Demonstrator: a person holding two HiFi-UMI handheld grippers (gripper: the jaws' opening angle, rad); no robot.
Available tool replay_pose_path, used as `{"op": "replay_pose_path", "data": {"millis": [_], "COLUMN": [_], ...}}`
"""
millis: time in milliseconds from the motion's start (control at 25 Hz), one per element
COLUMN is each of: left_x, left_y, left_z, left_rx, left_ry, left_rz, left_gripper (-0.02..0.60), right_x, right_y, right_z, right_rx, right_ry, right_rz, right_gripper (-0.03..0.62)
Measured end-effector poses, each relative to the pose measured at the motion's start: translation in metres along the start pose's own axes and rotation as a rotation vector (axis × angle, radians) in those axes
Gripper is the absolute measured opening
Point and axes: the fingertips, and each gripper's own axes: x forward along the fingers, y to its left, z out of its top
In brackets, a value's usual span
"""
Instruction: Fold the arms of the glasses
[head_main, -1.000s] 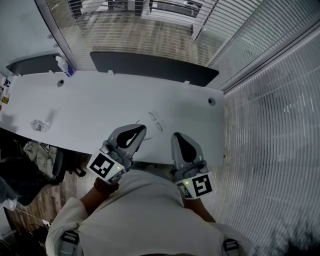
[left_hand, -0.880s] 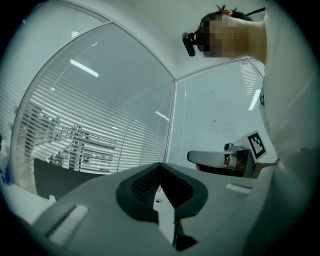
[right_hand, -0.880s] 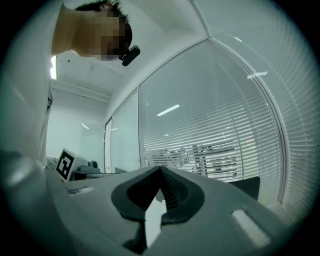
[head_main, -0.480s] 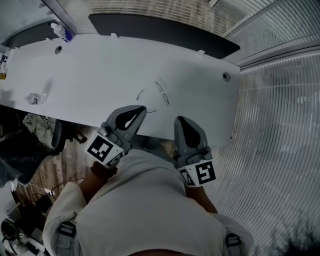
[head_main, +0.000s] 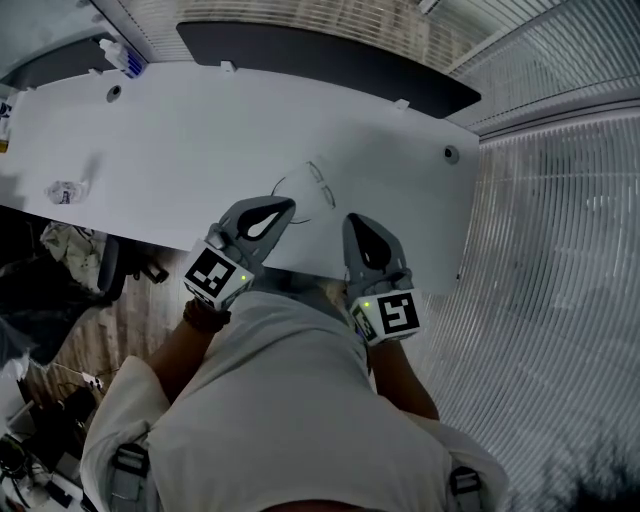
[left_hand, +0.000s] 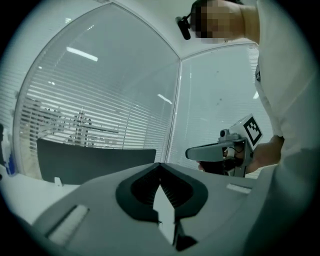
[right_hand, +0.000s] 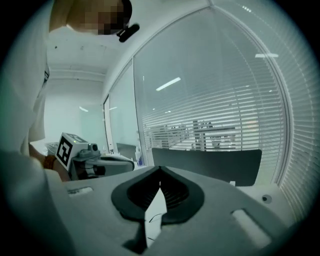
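Note:
A thin-framed pair of glasses (head_main: 312, 186) lies on the white table (head_main: 190, 150) near its front edge, arms spread open. In the head view, both grey grippers hover over that edge just short of the glasses. The left gripper (head_main: 287, 206) is at the glasses' lower left and the right gripper (head_main: 352, 219) at their lower right. Neither touches the glasses. In the left gripper view the left gripper (left_hand: 160, 165) has its jaws together with nothing between them. The right gripper (right_hand: 160, 169) looks the same in the right gripper view, where a thin dark line of the glasses (right_hand: 149, 218) shows beneath it.
A dark panel (head_main: 320, 60) runs along the table's far edge. A small crumpled packet (head_main: 62, 191) lies at the left, and a bottle (head_main: 117, 57) stands at the far left corner. Glass walls with blinds close in the far and right sides.
Both grippers have come down and moved closer to the table's front edge and the glasses. Their jaws have stayed together.

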Motion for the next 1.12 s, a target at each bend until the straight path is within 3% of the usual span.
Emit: {"op": "replay_pose_path", "data": {"millis": [600,1120], "left_x": [0.048,0.091], "left_y": [0.072,0.105], "left_z": [-0.15,-0.243], "left_rx": [0.003,-0.039], "left_ry": [0.308,0.504], "left_rz": [0.034,0.037], "left_gripper": [0.057,0.117], "right_x": [0.093,0.14], "right_y": [-0.049,-0.071], "right_z": [-0.179,-0.26], "right_rx": [-0.137,-0.195], "right_ry": [0.376,0.607], "right_rz": [0.06,0.106], "right_gripper": [0.044,0.045]}}
